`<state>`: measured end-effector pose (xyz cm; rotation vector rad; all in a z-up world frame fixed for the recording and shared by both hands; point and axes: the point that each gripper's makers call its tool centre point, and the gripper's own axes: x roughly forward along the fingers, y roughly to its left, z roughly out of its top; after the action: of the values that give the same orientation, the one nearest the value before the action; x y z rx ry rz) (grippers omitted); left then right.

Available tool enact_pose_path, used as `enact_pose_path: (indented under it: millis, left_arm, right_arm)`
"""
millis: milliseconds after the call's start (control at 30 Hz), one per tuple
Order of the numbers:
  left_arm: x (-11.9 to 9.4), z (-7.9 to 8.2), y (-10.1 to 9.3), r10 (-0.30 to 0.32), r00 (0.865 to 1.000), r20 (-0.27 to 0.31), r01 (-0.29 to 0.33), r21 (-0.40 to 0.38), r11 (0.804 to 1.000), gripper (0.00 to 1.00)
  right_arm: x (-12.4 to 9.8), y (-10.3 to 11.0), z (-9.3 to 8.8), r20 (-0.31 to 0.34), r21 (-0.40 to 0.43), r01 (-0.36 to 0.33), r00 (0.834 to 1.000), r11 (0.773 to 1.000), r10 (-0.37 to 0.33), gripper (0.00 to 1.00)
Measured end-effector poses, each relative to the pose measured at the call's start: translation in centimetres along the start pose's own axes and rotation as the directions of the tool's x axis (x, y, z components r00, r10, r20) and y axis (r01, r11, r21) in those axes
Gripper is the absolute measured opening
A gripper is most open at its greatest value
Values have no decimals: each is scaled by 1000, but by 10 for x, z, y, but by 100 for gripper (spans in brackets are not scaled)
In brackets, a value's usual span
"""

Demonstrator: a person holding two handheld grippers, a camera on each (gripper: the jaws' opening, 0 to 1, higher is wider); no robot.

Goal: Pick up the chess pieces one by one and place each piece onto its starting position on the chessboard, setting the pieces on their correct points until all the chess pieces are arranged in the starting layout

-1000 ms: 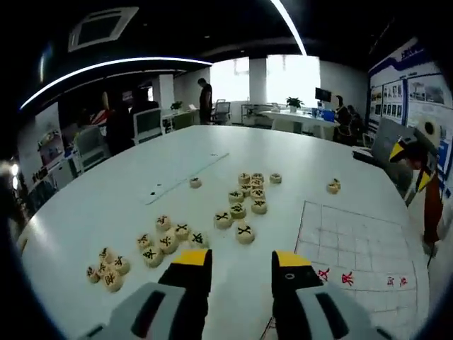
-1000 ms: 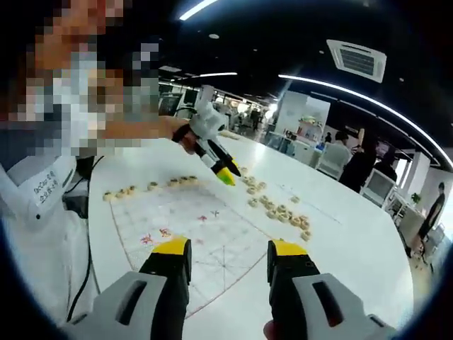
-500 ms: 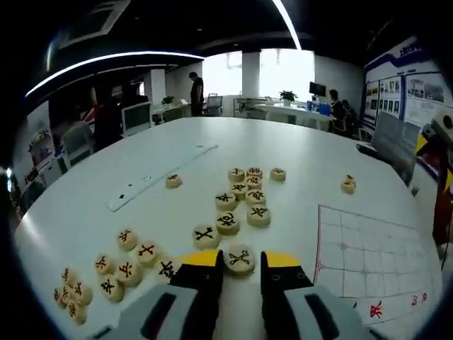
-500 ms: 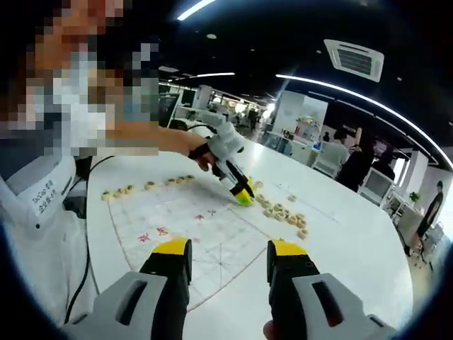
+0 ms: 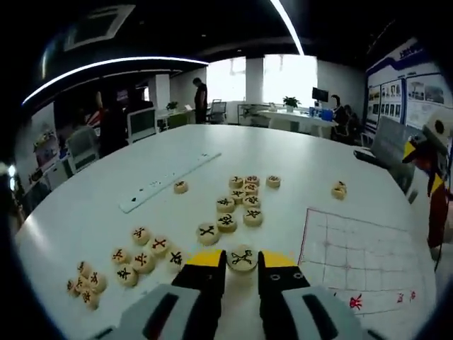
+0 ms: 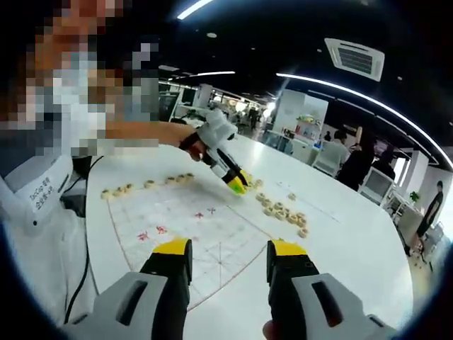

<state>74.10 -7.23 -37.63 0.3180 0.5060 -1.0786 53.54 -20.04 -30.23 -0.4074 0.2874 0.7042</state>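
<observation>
Left claw (image 5: 241,263): clamped on a chess piece (image 5: 242,258), raised near the loose pieces (image 5: 237,204) left of the chessboard (image 5: 361,248).
Right claw (image 6: 228,257): jaws apart, holding nothing, over the chessboard's near edge.
Surface (image 5: 106,219): white.

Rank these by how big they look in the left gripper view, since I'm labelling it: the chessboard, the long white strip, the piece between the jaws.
1. chessboard, by far the largest.
2. long white strip.
3. piece between the left gripper jaws; its nearness flatters it, yet it still looks smallest.
</observation>
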Motion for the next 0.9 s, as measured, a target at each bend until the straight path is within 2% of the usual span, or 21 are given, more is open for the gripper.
enact_pose_path:
  millis: [167, 400, 633, 733, 900]
  left_arm:
    - [-28, -16, -4, 17, 1000, 4, -17, 5, 1000, 20]
    - [-85, -35, -17, 27, 999, 31, -27, -13, 1000, 20]
    - [-138, -66, -30, 72, 996, 46, -70, -56, 996, 20]
    - [-155, -80, -36, 81, 995, 53, -77, -85, 993, 20]
    - [-171, -98, -46, 85, 995, 57, -77, -140, 987, 20]
  right_arm:
    - [4, 7, 4, 4, -12, -16, 1000, 1000, 16, 43]
    - [6, 15, 5, -1, -31, -41, 999, 999, 41, 43]
    - [12, 20, 6, -5, -34, -52, 999, 998, 52, 43]
    - [12, 20, 6, -6, -35, -55, 998, 998, 55, 43]
    - [14, 20, 3, -11, -35, -56, 998, 998, 55, 43]
